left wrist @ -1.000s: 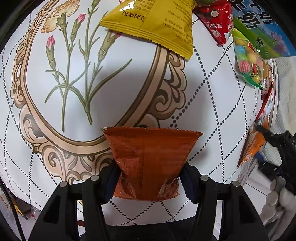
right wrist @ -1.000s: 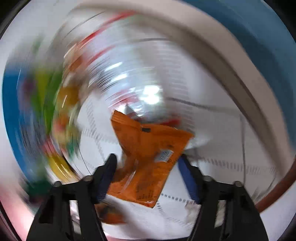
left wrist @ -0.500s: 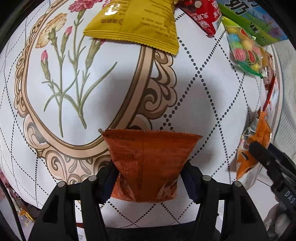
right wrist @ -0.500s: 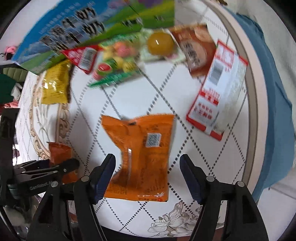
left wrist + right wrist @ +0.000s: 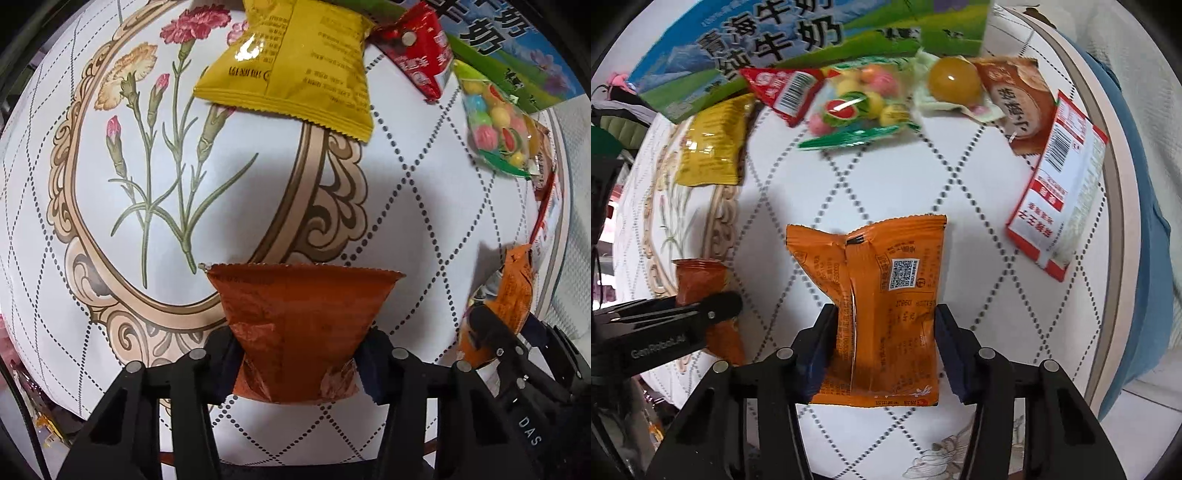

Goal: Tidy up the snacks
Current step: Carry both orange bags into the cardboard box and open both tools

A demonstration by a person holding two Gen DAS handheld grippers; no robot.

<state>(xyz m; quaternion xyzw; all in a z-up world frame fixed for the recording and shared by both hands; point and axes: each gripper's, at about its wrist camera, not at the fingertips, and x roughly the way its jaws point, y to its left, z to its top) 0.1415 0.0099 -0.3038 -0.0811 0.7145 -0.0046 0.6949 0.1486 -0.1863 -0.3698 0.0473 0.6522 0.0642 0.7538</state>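
You are holding a snack in each tool: your left gripper (image 5: 301,363) is pinching a crinkled reddish-brown foil packet (image 5: 301,325) at its lower half, its flared top edge standing free above the jaws, and your right gripper (image 5: 882,352) is clamping a puffy orange plastic snack pouch (image 5: 875,295) across its middle, so neither tong is standing wide. Take the big blue-and-green milk carton (image 5: 768,40) as your landmark: the other snacks are lying in a loose row along its near side, with a yellow crimped sachet (image 5: 709,147) at its left end, a small red triangular packet (image 5: 783,92) and a clear bag of coloured candy balls (image 5: 857,107) just in front of it, then a round amber jelly cup (image 5: 955,79), a brown pastry wrapper (image 5: 1019,103) and a red-and-white box-like pack (image 5: 1060,199) trailing off to its right. Both of your packets are hanging over the round white patterned tablecloth (image 5: 886,177), well short of that row, the foil one to the left of the orange one. To do this step well, you are probably best bringing each packet toward the carton's row, lowering it until it is touching the cloth before loosening your squeeze, and laying it beside its neighbours without overlapping them. Keep the squeeze light, since both bags look air-filled and could crush or slip sideways.
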